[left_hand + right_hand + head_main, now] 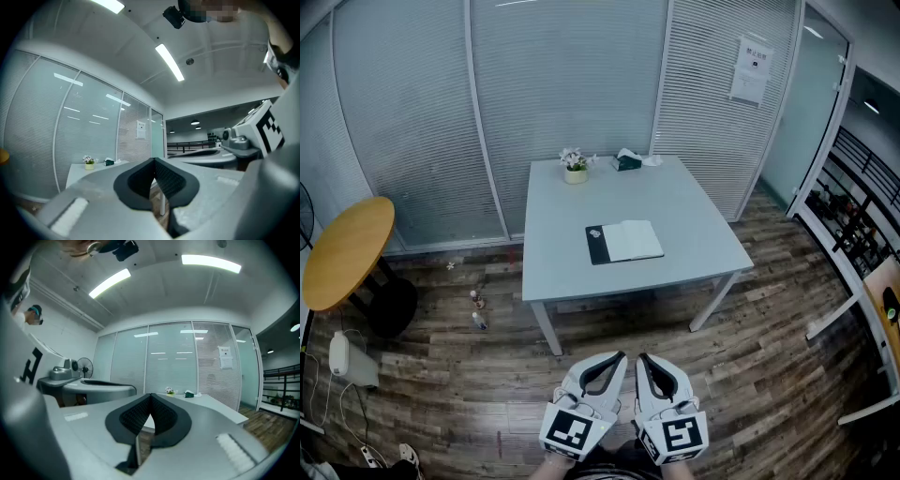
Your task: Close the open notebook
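A: State of the left gripper [615,360]?

B: Jaws pressed together, pads meeting at the tips, nothing between them. It is held low at the near edge of the head view, pointing level towards the table [694,220].

A: And the right gripper [644,360]?

B: The same: jaws together at the tips, nothing pinched. It sits just beside the left gripper, the two marker cubes nearly side by side.

A: What lies directly ahead of them?

B: First a strip of wooden floor [487,394], then the near edge of the table. Neither gripper touches the table.

A: Location of the notebook [624,242]?

B: Straight ahead of both grippers and well apart from them. It lies open and flat on the near half of the tabletop, with a dark cover showing on the side towards the left gripper and a white page on the other side.

A: Beyond it?

B: At the far edge of the table, a small flower pot [575,170] ahead of the left gripper, and a dark green box [628,162] near it, further towards the right gripper's side. Behind them stands a glass partition [562,75] with blinds, with a paper notice [750,70] fixed off to the right.

A: Anything to the side?

B: A round wooden table [347,253], well off to the left of the left gripper.
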`<state>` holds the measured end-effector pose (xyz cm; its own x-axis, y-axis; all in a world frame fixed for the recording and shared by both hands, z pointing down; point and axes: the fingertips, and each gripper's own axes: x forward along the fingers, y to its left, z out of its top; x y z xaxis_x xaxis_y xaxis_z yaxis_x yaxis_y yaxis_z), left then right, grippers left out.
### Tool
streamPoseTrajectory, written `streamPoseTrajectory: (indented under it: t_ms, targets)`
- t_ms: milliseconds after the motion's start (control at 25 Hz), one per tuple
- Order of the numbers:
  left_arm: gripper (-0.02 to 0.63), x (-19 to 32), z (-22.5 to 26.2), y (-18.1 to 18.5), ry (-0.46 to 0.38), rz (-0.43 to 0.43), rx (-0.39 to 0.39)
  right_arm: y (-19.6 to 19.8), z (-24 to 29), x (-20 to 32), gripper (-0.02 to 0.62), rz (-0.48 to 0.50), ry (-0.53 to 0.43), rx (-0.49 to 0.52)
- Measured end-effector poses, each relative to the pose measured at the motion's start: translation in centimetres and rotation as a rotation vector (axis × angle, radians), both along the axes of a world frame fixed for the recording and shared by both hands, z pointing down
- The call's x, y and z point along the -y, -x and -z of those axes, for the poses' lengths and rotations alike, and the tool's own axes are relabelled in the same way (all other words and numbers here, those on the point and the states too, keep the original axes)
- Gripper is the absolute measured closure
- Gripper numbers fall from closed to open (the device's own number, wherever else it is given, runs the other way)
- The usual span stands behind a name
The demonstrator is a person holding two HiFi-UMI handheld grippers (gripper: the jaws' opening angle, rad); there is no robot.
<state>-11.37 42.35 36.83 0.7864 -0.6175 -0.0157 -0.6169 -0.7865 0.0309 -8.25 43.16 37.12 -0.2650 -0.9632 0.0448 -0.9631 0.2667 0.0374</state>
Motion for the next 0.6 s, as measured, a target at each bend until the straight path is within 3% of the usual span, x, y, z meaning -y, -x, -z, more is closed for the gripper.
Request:
streamPoseTrajectory:
  t_ms: [120,320,600]
  targets:
    - [0.602,0.2,-0.2,0.4,-0.026,-0.007,0.024,0.4,0.1,0.1,0.594,0.015,-0.001,0.05]
    - [0.603,0.2,-0.4,0.8,0.029,0.0,-0.023,0.5,-0.3,0.1,0.594,0.005,0.016,0.034]
    - [0.602,2.1,-1.5,1.2,0.055,0.017,-0.028,0.6,-0.8,1.6,0.594,0.014,0.031,0.036]
